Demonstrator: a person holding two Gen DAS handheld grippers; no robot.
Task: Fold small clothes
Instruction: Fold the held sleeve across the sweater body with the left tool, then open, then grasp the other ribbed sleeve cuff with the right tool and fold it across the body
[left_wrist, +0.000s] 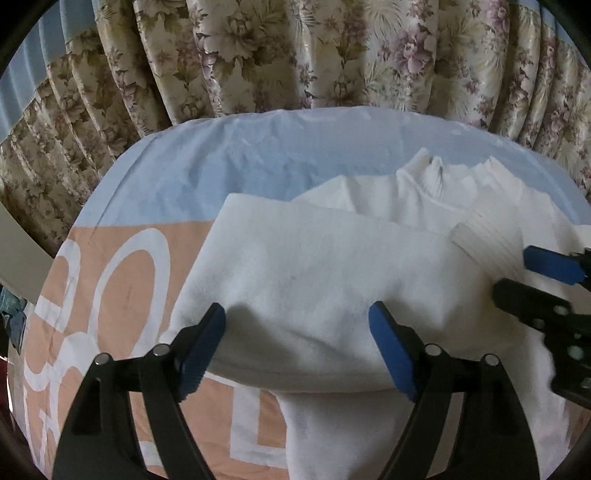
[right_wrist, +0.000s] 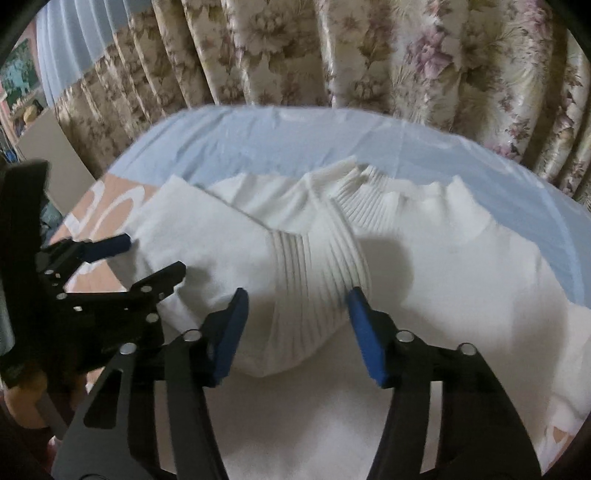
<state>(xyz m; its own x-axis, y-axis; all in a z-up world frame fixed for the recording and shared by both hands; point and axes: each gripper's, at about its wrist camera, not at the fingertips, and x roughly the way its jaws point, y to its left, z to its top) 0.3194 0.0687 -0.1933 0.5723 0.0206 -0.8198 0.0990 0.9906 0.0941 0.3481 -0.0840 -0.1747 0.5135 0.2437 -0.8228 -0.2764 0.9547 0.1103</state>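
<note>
Black gripper (right_wrist: 295, 332), ribbed white sweater (right_wrist: 317, 266)

The sweater (right_wrist: 424, 266) is plain white, with a ribbed cuff (right_wrist: 314, 266) at the centre of the right wrist view. Under it lies a sheet (left_wrist: 258, 147), pale blue at 12 o'clock and peach with big white letters at 8 o'clock. Both tongs, left (left_wrist: 297, 332) and right (right_wrist: 297, 321), are black with blue pads (left_wrist: 391, 350). The curtain (left_wrist: 295, 51) is cream with olive and mauve flowers.
</note>
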